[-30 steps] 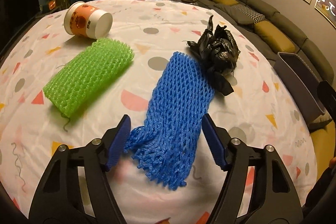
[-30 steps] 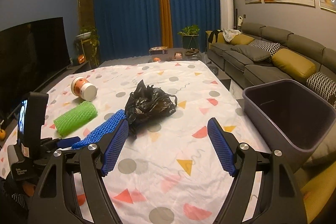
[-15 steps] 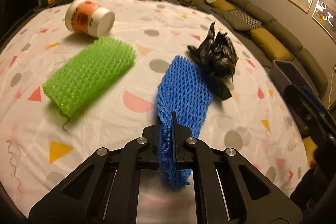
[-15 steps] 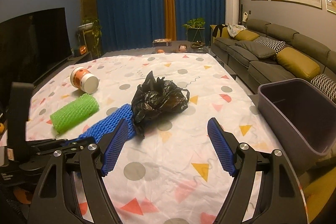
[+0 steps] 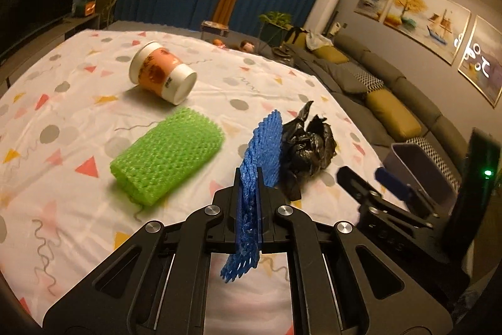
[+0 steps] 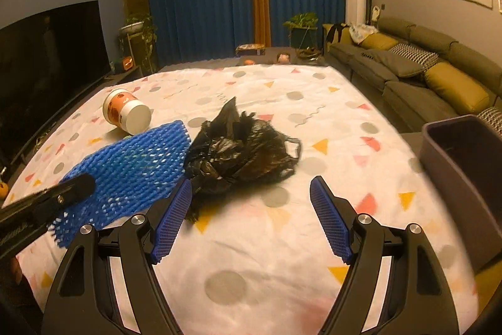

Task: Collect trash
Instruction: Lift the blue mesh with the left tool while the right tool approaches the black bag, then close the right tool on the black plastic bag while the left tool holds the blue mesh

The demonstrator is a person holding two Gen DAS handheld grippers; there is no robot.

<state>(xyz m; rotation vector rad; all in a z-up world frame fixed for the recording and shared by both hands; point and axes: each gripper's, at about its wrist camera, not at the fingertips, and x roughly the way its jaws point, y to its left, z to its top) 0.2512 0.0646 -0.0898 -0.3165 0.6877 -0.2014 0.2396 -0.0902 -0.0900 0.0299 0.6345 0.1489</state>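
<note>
Near cloth's front edge – left gripper [image 5: 248,187] now clamped on blue net [image 5: 262,143], lifted; right gripper [image 6: 251,218] spread, approx. at black bag [image 6: 241,153].

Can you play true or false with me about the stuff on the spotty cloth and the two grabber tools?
1. The left tool is pinching the blue foam net sleeve. True.
2. The right tool is holding the crumpled black plastic bag. False: it is open, with nothing between its fingers.
3. The orange and white paper cup stands upright. False: it lies on its side.
4. The green foam net sleeve lies on the cloth, held by no tool. True.
5. The grey plastic bin has trash inside. False: no trash shows in it.
</note>
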